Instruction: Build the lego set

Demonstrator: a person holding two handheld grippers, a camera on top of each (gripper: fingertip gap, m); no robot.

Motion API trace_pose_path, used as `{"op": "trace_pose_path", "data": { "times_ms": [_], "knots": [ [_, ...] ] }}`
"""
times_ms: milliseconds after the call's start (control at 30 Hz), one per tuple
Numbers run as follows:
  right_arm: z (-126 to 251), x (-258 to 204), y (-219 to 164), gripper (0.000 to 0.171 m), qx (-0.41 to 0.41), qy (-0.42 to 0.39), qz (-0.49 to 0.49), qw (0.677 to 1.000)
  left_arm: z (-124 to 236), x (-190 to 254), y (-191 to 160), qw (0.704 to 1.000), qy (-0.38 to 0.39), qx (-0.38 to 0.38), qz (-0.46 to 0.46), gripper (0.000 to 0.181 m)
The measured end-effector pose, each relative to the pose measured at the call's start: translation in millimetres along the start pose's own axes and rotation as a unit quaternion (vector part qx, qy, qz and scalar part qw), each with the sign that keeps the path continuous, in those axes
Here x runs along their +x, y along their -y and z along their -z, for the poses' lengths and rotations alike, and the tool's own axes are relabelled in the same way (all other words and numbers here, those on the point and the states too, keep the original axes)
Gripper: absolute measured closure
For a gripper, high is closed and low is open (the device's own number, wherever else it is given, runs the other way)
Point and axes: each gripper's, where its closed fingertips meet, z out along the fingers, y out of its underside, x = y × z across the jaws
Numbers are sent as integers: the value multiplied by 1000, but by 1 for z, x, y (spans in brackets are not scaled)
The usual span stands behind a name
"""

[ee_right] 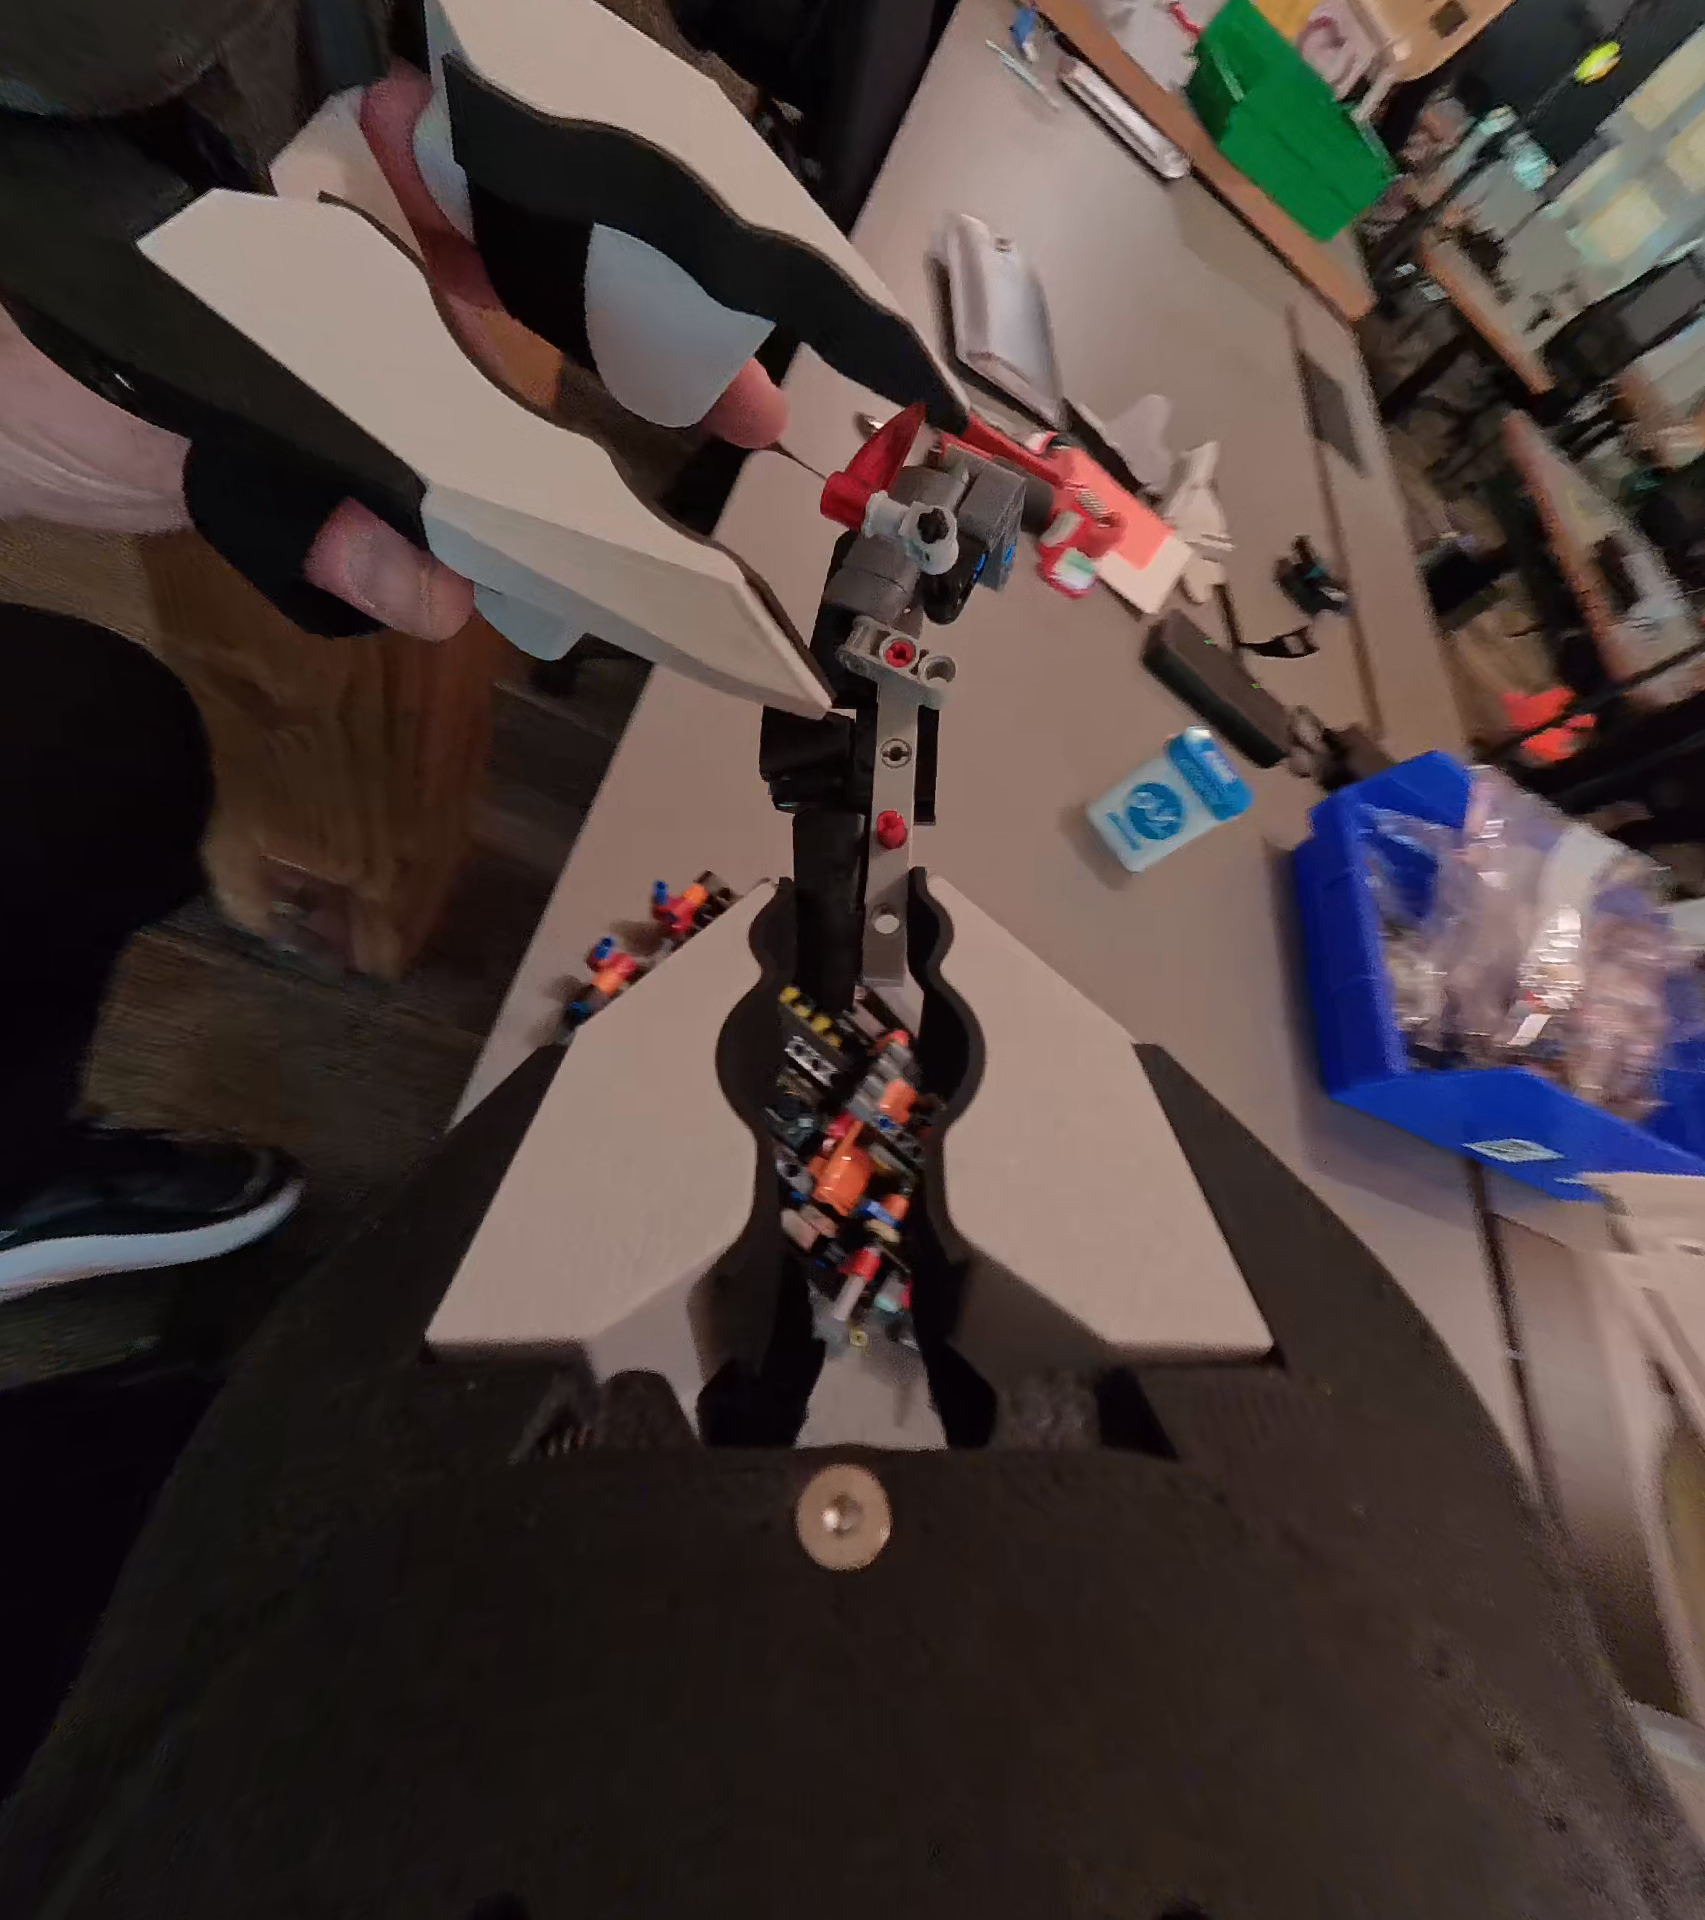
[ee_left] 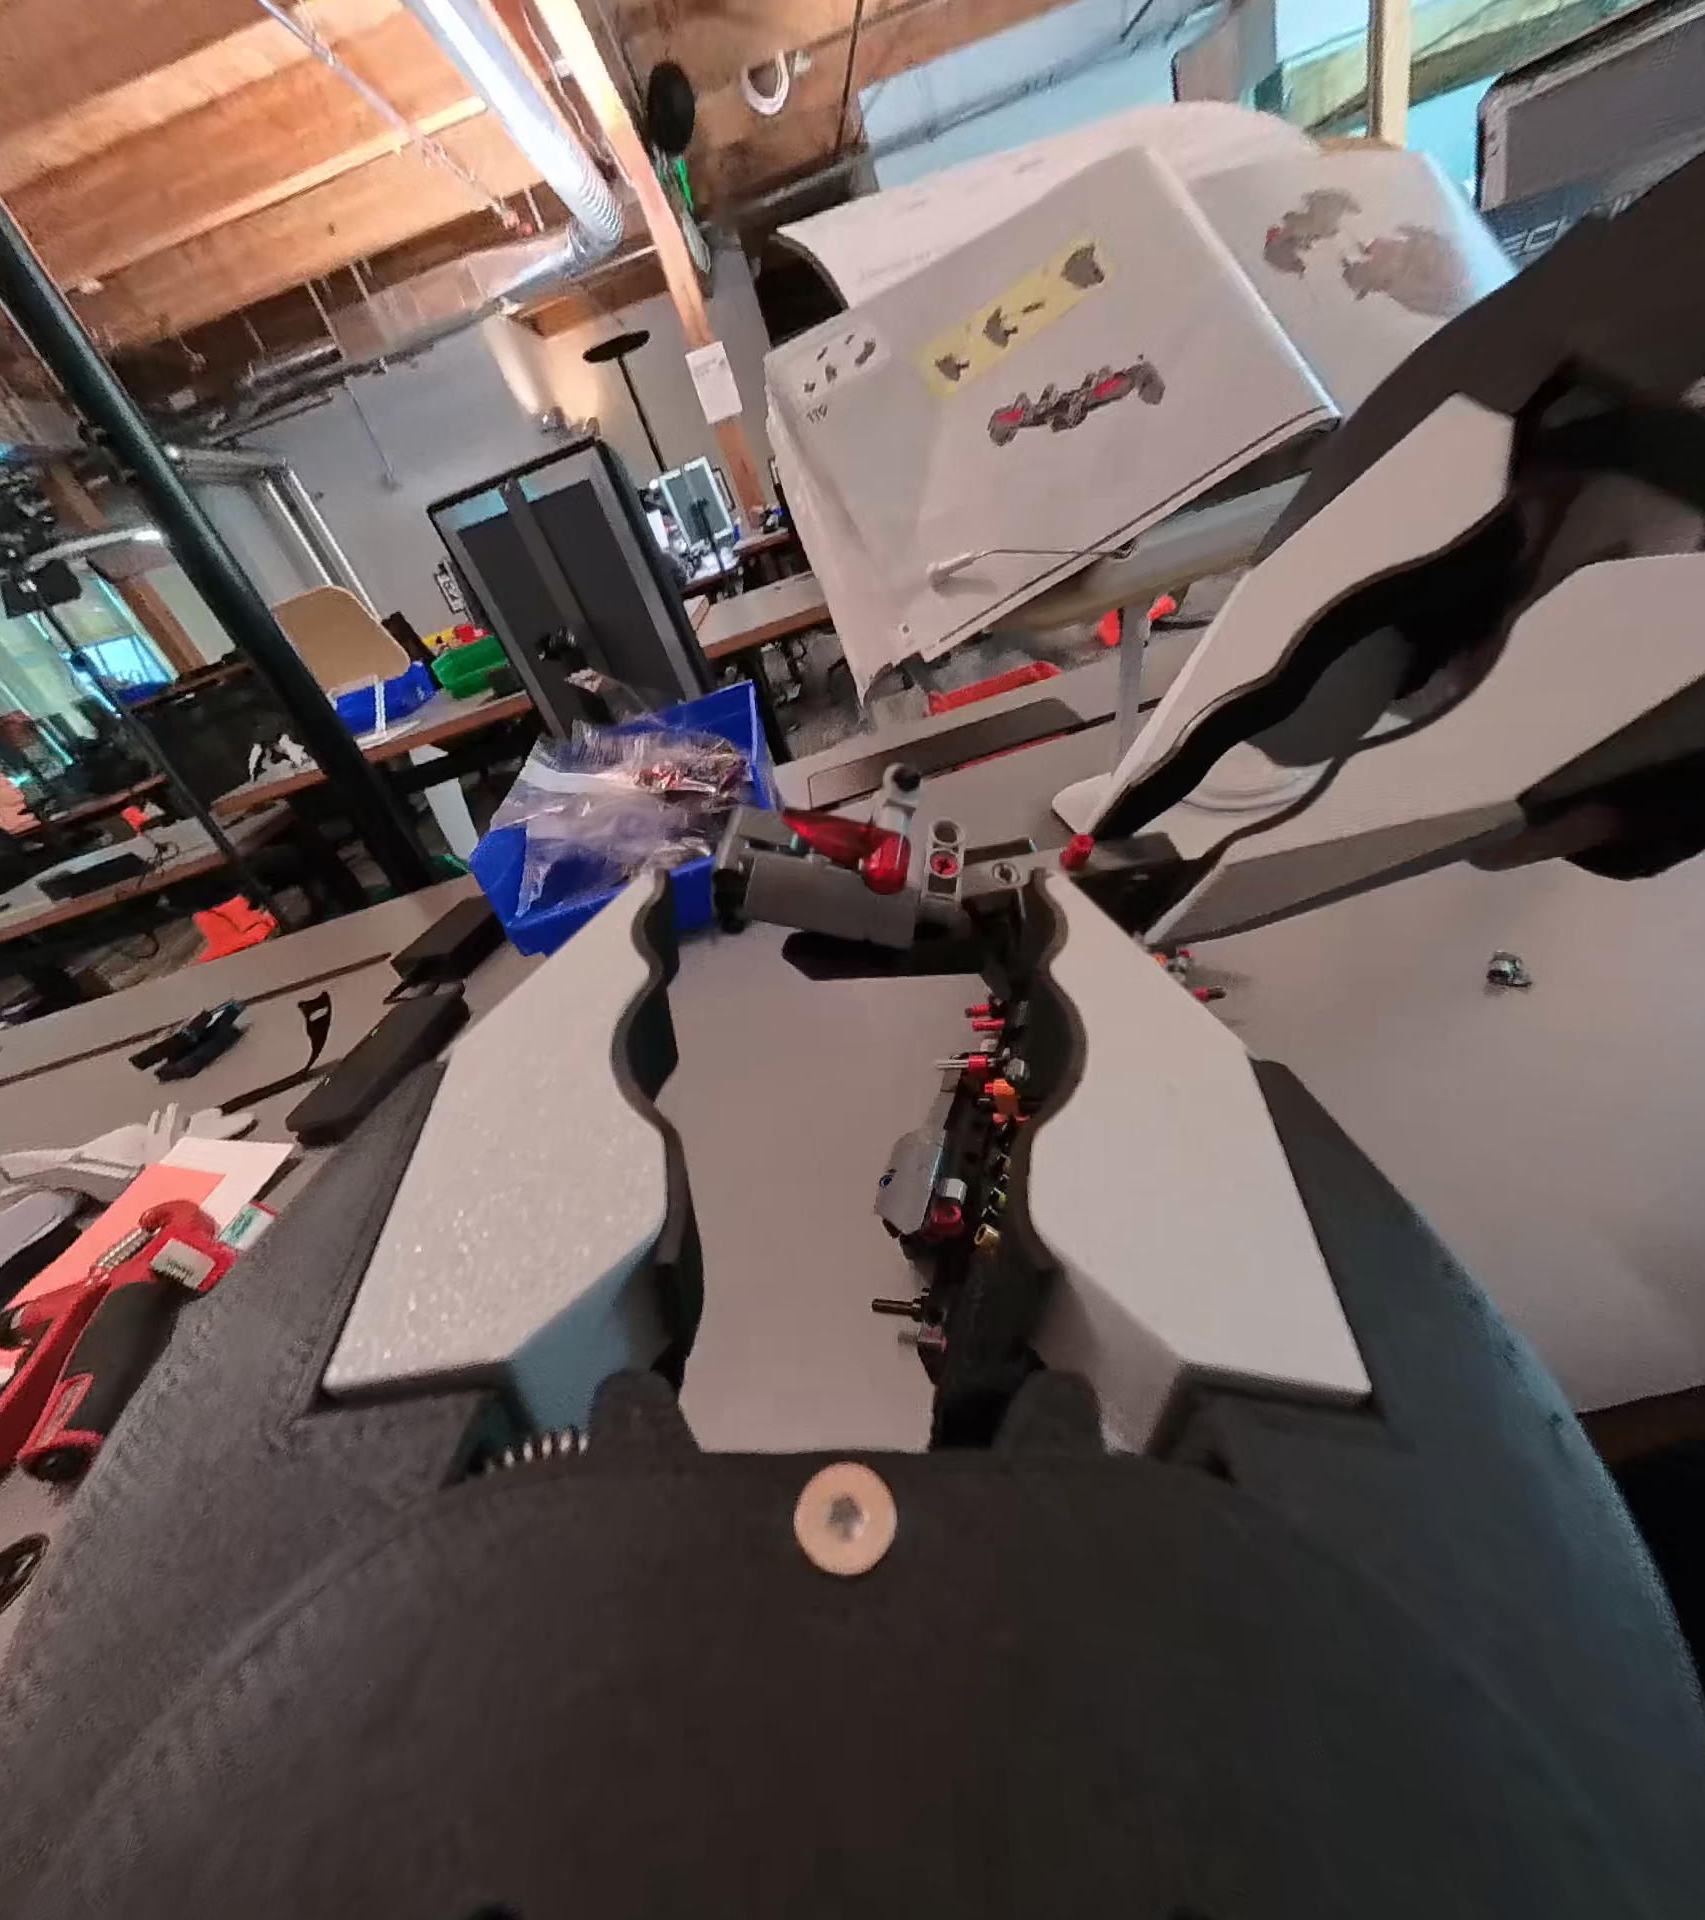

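Right wrist view: right gripper [ee_right: 848, 914] clamps the Lego model [ee_right: 879, 790]; left gripper [ee_right: 889, 561] spread wide, seemingly touching it.

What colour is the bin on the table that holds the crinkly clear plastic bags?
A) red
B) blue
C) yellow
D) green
B: the blue bin sits on the grey table, and the clear plastic bags are piled inside it. The left wrist view shows the same.
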Motion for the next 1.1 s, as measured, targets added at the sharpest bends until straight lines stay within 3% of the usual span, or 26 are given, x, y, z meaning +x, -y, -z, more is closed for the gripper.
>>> {"op": "trace_pose_path", "data": {
  "times_ms": [300, 733, 933, 1100],
  "knots": [
    [1, -1, 7, 153, -34, -120, 115, 986, -6, -9, 2, 999, 22, -5, 35, 124],
    [-1, 1, 11, 153, -47, -174, 144, 973, -8, -13, 1, 997, 55, 11, 57, 130],
    [-1, 0, 20, 153, -32, -186, 141, 972, -7, -19, 2, 985, 56, 44, 154, 130],
    [-2, 1, 23, 153, -24, -192, 135, 972, -7, -22, 3, 980, 59, 55, 183, 130]
  ]
}}
